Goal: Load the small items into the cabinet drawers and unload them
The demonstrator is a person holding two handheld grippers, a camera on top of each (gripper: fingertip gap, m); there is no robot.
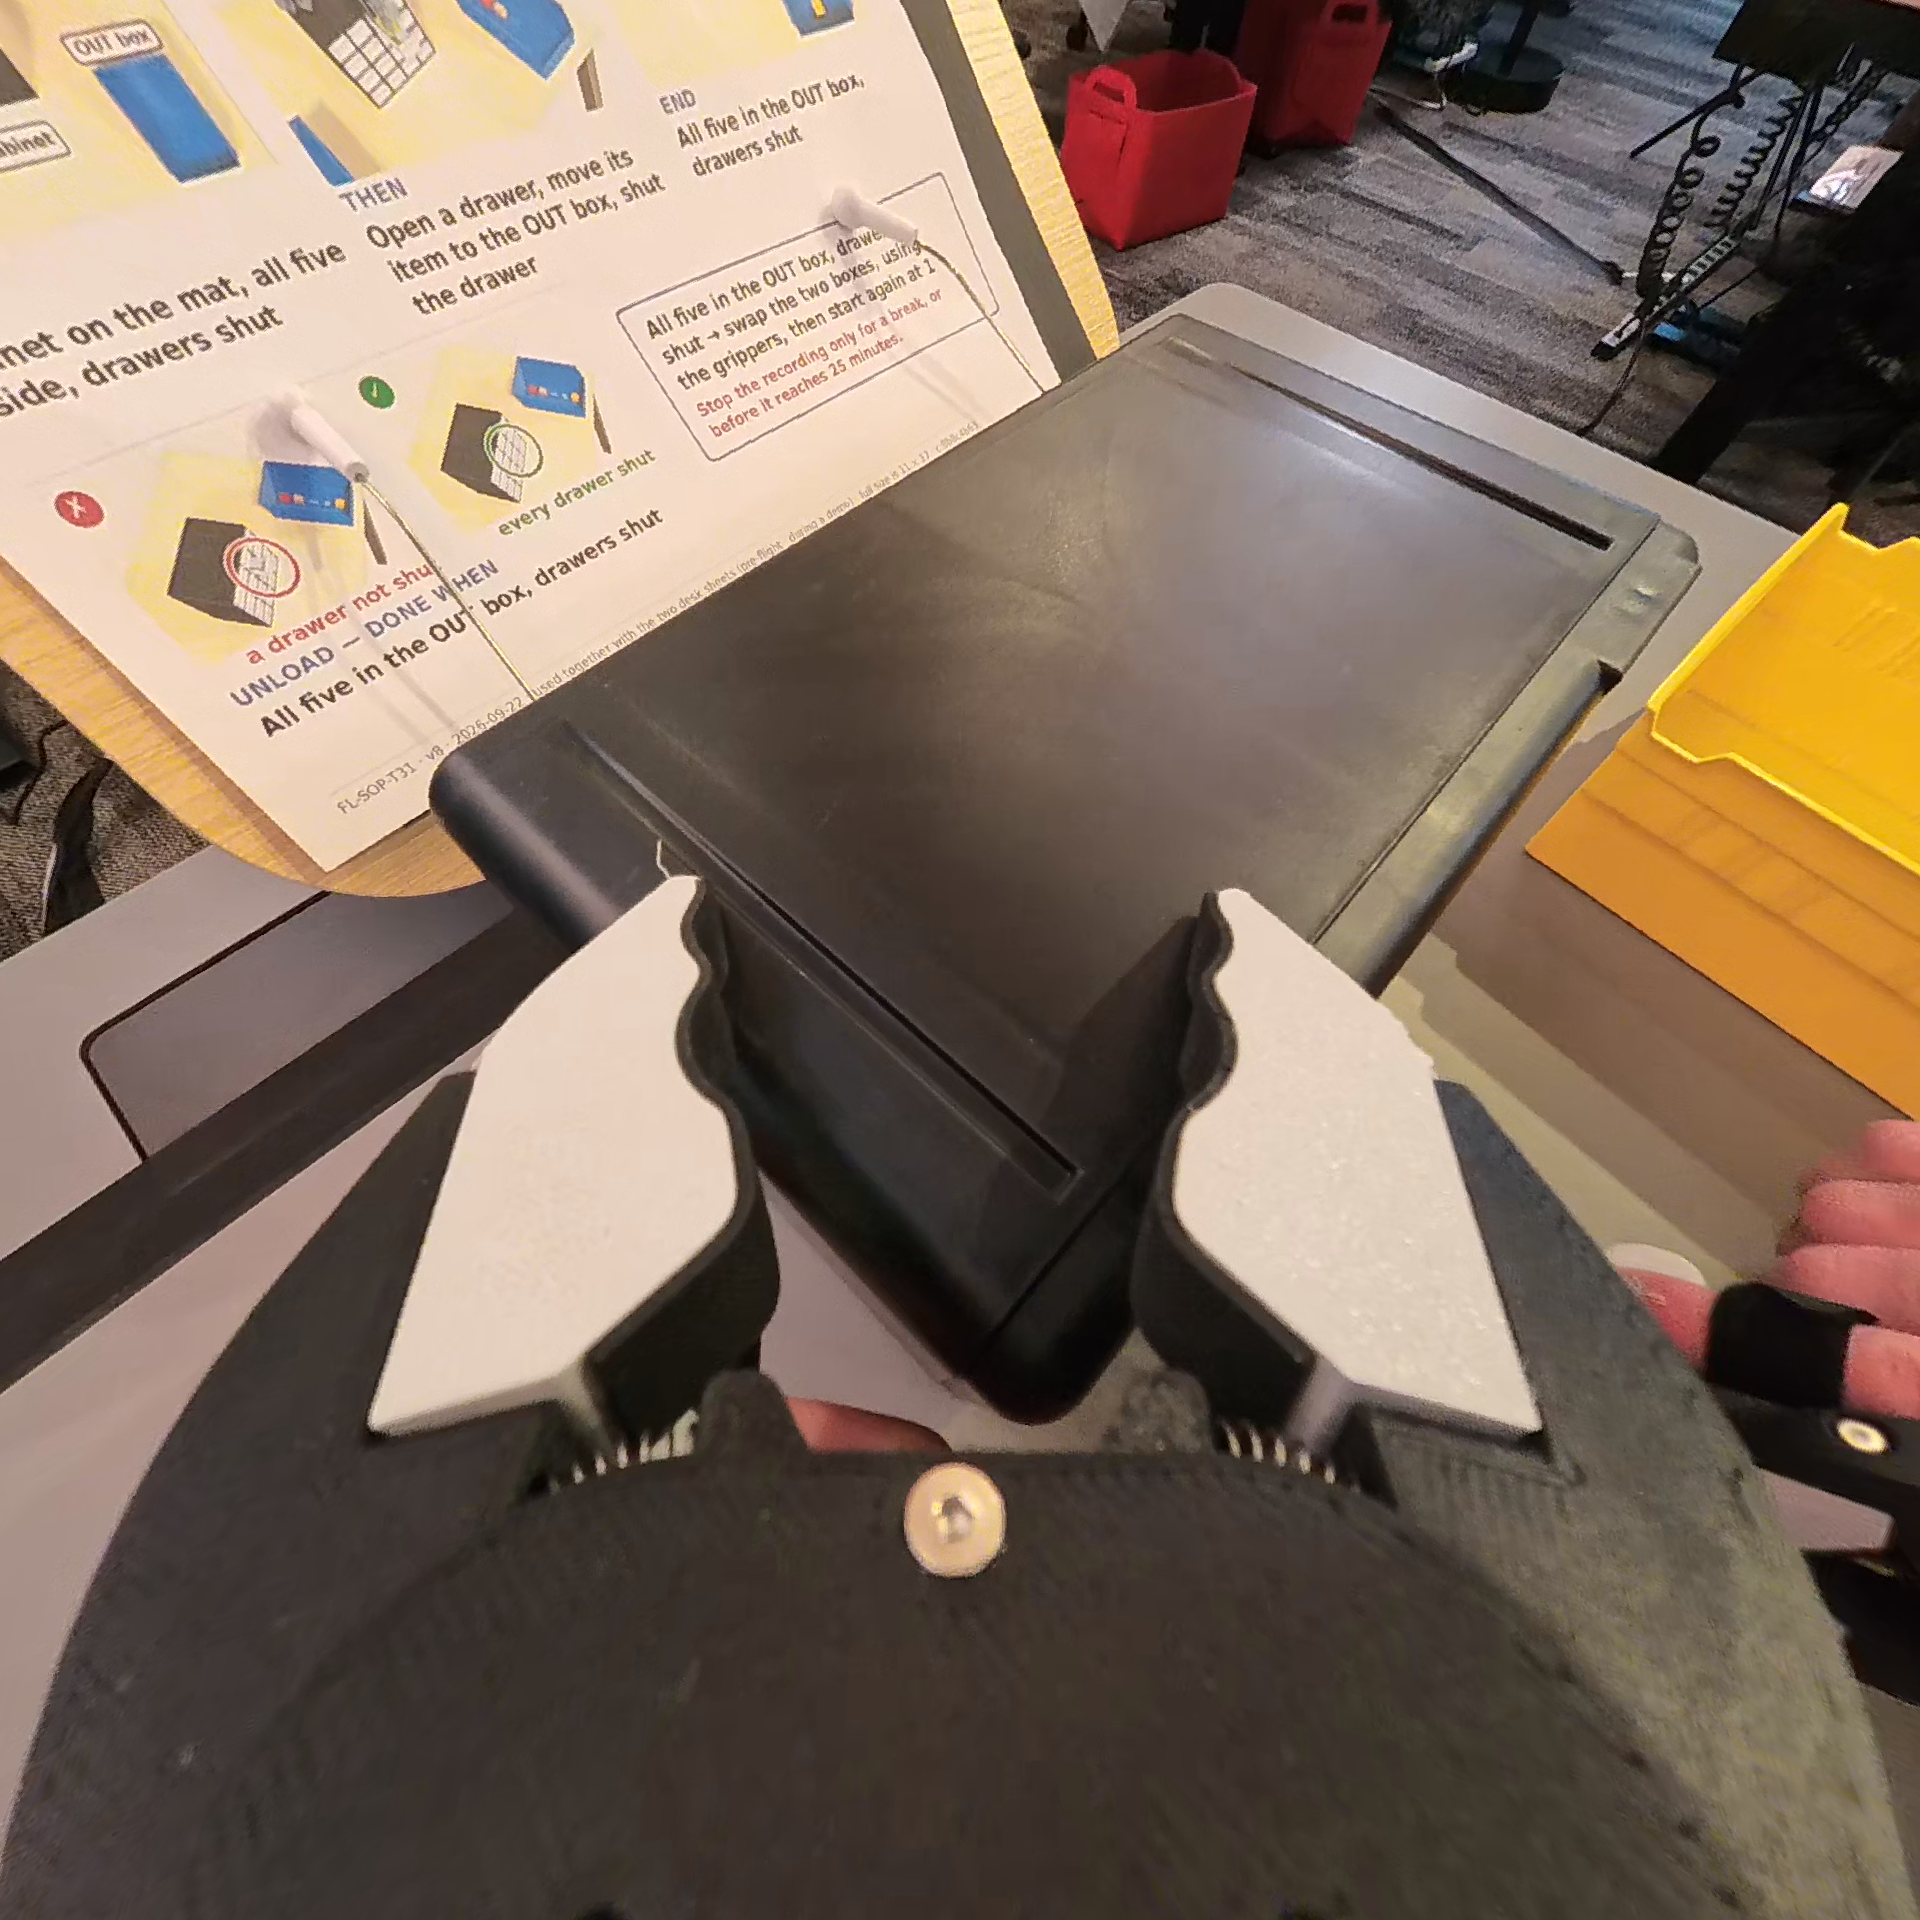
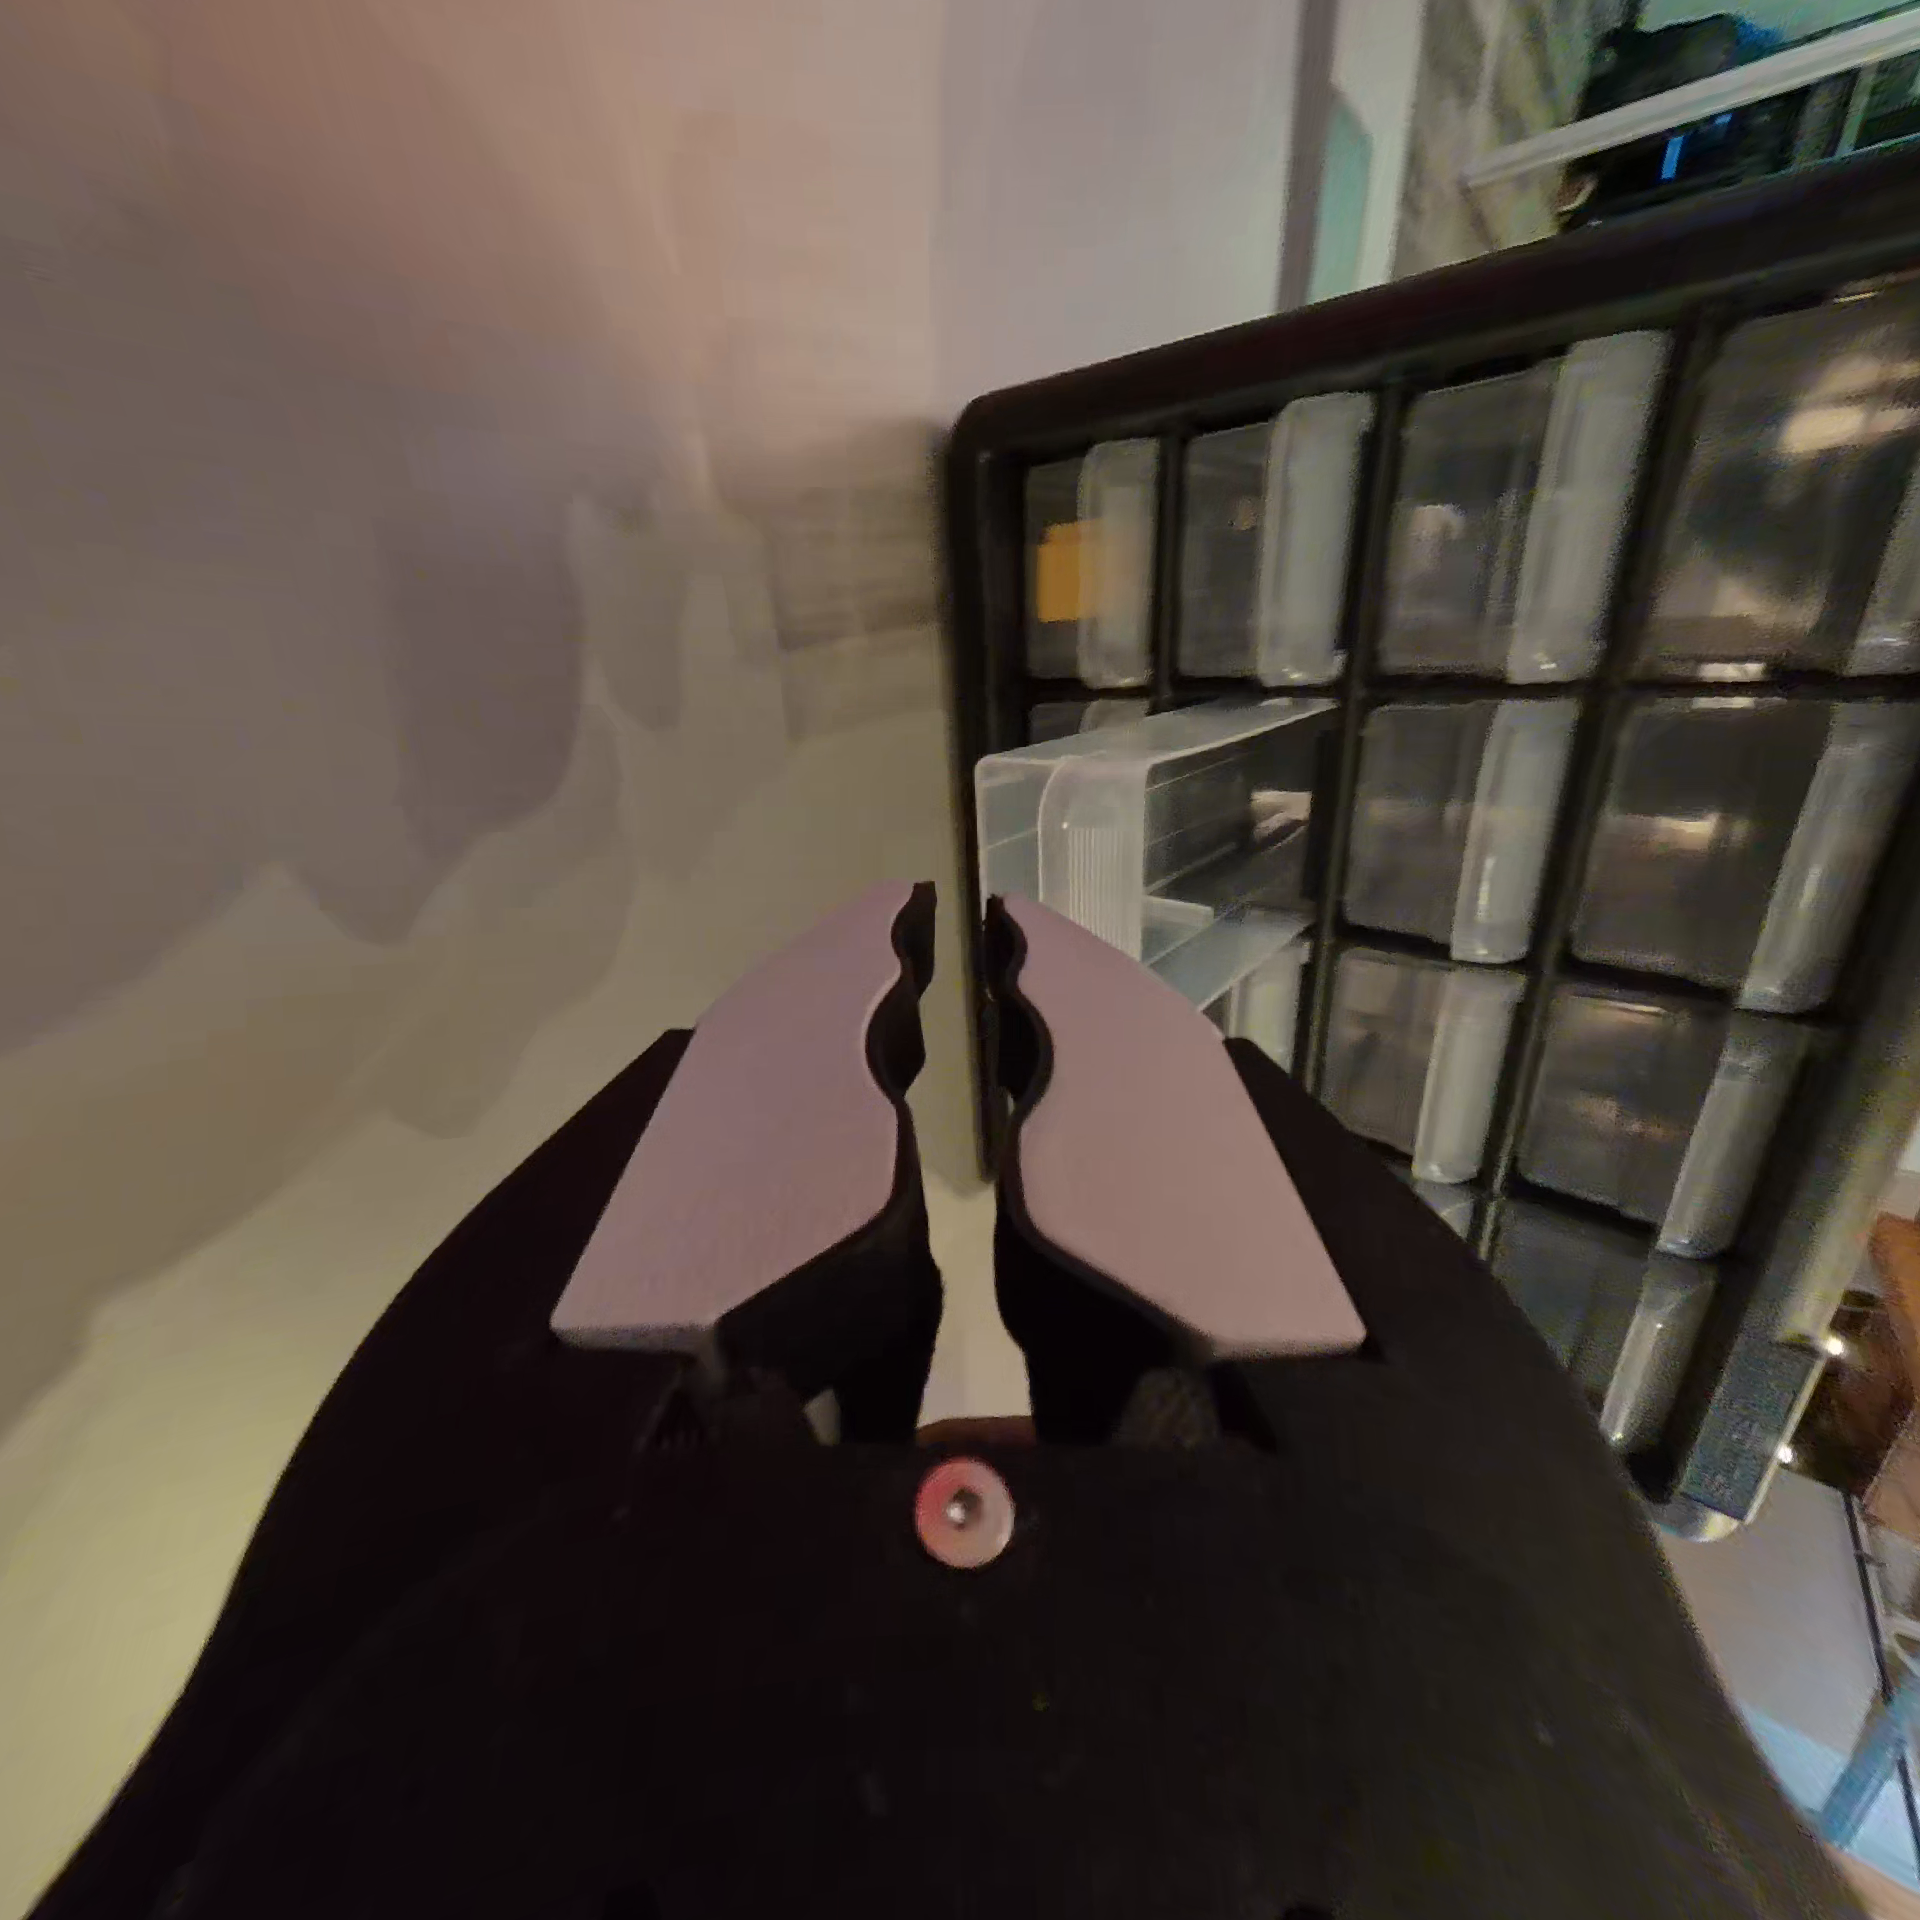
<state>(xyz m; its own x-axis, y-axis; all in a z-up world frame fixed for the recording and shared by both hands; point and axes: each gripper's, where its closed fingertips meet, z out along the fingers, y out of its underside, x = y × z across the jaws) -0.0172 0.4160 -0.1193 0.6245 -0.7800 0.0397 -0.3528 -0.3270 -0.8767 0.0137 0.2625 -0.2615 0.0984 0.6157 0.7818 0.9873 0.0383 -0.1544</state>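
L gripper (image 1: 951,914) jaws straddle cabinet (image 1: 1091,665) corner edge — apart.

There is one black cabinet (image 1: 1091,665) and one yellow box (image 1: 1766,790). Two red bags (image 1: 1153,135) sit on the floor. One drawer (image 2: 1132,821) is pulled out, and one orange thing (image 2: 1062,571) shows inside another.

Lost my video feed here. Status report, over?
Left gripper open, straddling the black cabinet top's near corner. Right gripper nearly shut, empty, just off the cabinet front. One clear drawer pulled out. Nothing in the way.
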